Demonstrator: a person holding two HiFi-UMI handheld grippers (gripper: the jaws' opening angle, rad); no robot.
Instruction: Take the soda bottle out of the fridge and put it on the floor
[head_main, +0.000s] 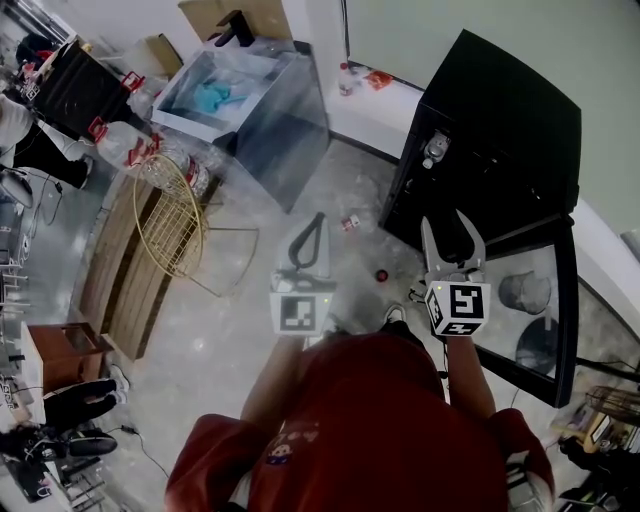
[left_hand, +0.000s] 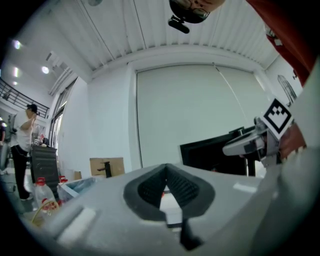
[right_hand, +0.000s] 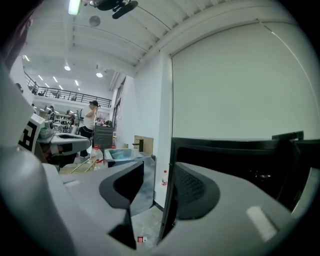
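Red shirt (head_main: 370, 430) up front, both tongs empty
Head view: left tongs (head_main: 318, 217) near centre, right tongs (head_main: 443, 219) at 3 o'clock, black fridge (head_main: 500, 130) at 2. Left gripper view: tips together. Right gripper view: jaws apart. I can't make out the soda bottle anywhere.

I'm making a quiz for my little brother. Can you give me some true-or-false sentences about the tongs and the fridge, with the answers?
1. The right tongs are open with nothing between them. True.
2. The left tongs are holding a soda bottle. False: they are shut and empty.
3. The fridge is black. True.
4. The person holding the tongs wears a blue top. False: the top is red.
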